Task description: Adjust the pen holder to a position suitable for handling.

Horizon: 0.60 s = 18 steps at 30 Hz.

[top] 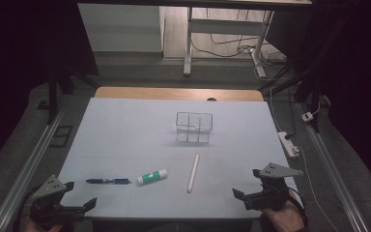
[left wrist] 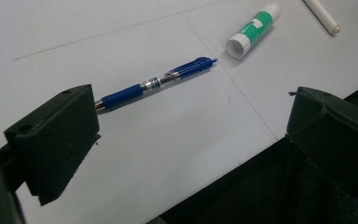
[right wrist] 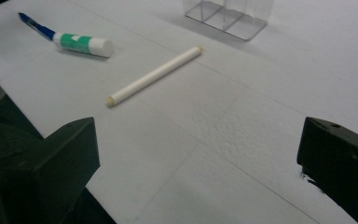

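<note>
A blue pen (top: 107,181) (left wrist: 154,84) (right wrist: 36,26) lies flat near the table's front left. Just right of it rests a green-and-white glue stick (top: 152,177) (left wrist: 253,29) (right wrist: 84,43). A cream-coloured stick (top: 193,172) (right wrist: 154,74) (left wrist: 322,16) lies at the centre front. A clear divided holder (top: 193,127) (right wrist: 228,14) stands upright mid-table. My left gripper (top: 80,194) (left wrist: 186,140) hovers open at the front left corner, short of the pen. My right gripper (top: 247,182) (right wrist: 198,154) is open at the front right, holding nothing.
White sheet (top: 125,130) covers the table; a wooden edge (top: 174,93) shows at the back. A power strip (top: 288,143) and cables lie on the floor to the right. Metal rails (top: 24,174) run along both sides.
</note>
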### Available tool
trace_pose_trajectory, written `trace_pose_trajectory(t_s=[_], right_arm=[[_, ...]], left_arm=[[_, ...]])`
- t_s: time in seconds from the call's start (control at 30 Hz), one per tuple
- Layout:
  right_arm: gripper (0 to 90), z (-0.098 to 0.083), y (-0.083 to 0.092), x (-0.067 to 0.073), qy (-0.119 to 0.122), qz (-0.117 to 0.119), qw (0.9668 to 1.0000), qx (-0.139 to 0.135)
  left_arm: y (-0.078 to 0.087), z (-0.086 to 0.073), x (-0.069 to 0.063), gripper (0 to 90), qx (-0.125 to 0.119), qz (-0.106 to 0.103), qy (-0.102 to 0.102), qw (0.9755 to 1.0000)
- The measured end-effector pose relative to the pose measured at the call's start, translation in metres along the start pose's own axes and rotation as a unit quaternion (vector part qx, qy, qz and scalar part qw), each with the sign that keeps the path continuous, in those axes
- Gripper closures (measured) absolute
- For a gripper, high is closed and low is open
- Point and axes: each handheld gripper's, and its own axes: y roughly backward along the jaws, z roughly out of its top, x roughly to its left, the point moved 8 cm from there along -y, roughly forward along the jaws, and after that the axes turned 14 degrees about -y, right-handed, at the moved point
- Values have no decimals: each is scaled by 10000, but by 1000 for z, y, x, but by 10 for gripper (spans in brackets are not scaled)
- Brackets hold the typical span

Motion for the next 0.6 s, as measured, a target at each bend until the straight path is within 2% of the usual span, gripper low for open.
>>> trace_pose_trajectory(t_s=[0.03, 0.07, 0.3, 0.37, 0.5, 0.6], right_arm=[[0, 2, -1, 5, -89, 223, 9996, 111], [0, 3, -2, 6, -77, 274, 9995, 129], [0, 15, -13, 3, 21, 55, 9998, 171], [0, 17, -15, 4, 35, 76, 9998, 168], [0, 33, -25, 4, 160, 60, 9998, 130], [0, 42, -33, 1, 216, -48, 9997, 141]], left_arm=[[0, 0, 0, 25, -7, -2, 5, 10000], [0, 0, 0, 26, -7, -2, 5, 10000], [0, 0, 1, 26, -19, -18, 52, 10000], [0, 0, 1, 26, -26, -25, 56, 10000], [0, 0, 1, 27, -29, -31, 55, 10000], [0, 0, 1, 27, -37, -32, 48, 10000]])
